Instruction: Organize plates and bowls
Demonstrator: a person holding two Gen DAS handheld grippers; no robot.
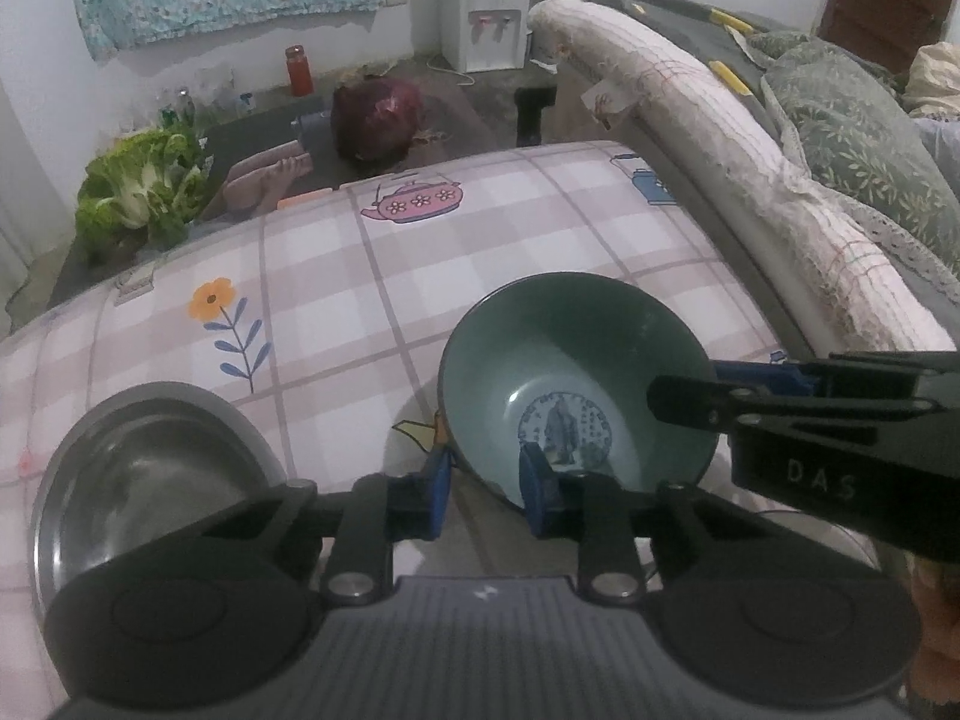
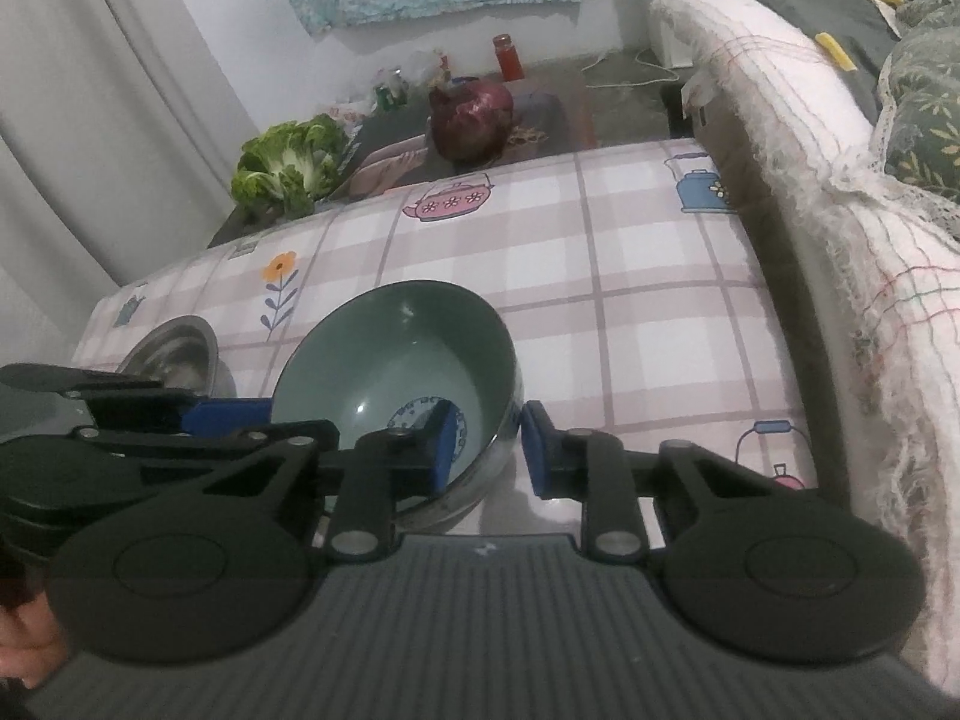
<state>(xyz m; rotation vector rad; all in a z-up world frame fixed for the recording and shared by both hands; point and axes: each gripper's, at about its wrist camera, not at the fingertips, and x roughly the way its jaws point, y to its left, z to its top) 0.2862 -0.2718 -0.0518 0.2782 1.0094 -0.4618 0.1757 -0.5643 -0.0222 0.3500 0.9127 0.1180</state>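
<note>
A green bowl (image 1: 576, 360) with a printed figure on its bottom stands on the checked tablecloth (image 1: 480, 252). My left gripper (image 1: 486, 489) is shut on the bowl's near-left rim, one blue pad inside and one outside. My right gripper (image 1: 711, 381) comes in from the right and clamps the opposite rim. In the right wrist view the right gripper (image 2: 487, 450) pinches the green bowl (image 2: 396, 354) at its near-right rim, and the left gripper (image 2: 270, 414) holds the left rim. An empty steel bowl (image 1: 150, 468) sits left of the green bowl.
A padded roll with a fringed cloth (image 1: 750, 150) runs along the table's right edge. Beyond the far edge lie a green cabbage (image 1: 144, 186), a red cabbage (image 1: 375, 120) and a person's bare feet (image 1: 270, 177). A red bottle (image 1: 298, 69) and a water dispenser (image 1: 489, 18) stand by the wall.
</note>
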